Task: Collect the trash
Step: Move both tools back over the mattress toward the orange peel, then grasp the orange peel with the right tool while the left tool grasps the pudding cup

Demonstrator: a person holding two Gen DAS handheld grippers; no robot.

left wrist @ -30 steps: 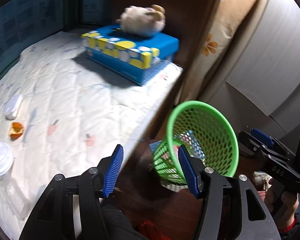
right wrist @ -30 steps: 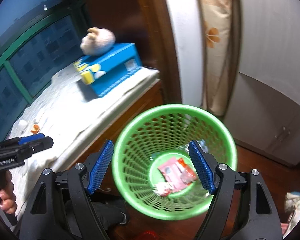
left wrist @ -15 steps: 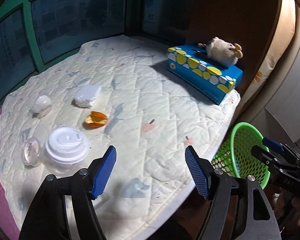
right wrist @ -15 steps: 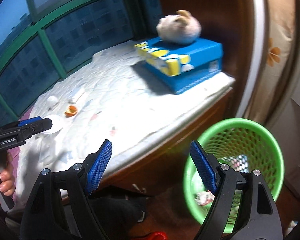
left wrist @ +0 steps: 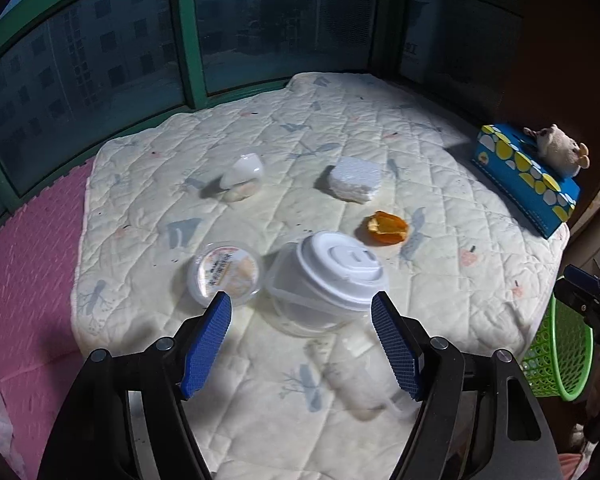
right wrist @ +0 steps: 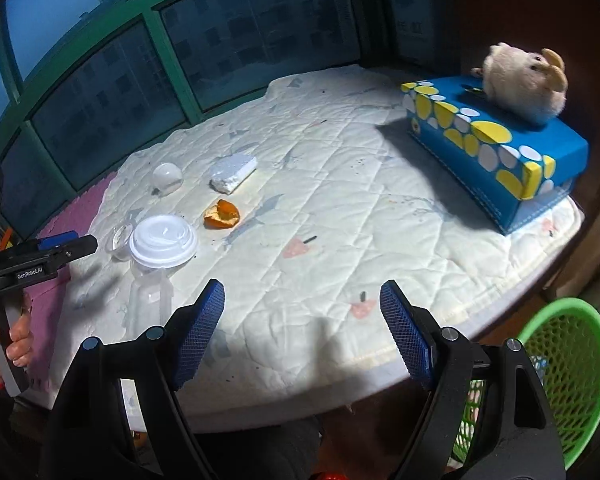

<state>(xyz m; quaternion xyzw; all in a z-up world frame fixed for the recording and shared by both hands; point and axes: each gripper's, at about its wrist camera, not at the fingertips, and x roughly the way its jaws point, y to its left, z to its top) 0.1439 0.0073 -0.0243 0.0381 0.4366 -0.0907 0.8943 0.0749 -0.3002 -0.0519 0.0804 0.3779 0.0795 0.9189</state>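
Observation:
Trash lies on a quilted pad (left wrist: 440, 184): a clear cup with a white lid (left wrist: 332, 276) (right wrist: 162, 242), a small round tub (left wrist: 225, 272), an orange peel (left wrist: 387, 227) (right wrist: 221, 213), a white foam block (left wrist: 355, 179) (right wrist: 234, 173) and a clear dome piece (left wrist: 244, 172) (right wrist: 166, 178). My left gripper (left wrist: 300, 340) is open and empty, just short of the lidded cup. My right gripper (right wrist: 302, 336) is open and empty above the pad's near edge. The green mesh basket (right wrist: 572, 364) (left wrist: 560, 356) stands on the floor at the right.
A blue tissue box (right wrist: 496, 148) with a plush toy (right wrist: 526, 80) on it sits at the pad's far right. Green-framed windows (left wrist: 188, 40) close off the back. A pink mat (left wrist: 24, 264) lies to the left.
Both grippers have swung left from the basket toward the pad. My left gripper has come close to the lidded cup. Both stayed open and empty.

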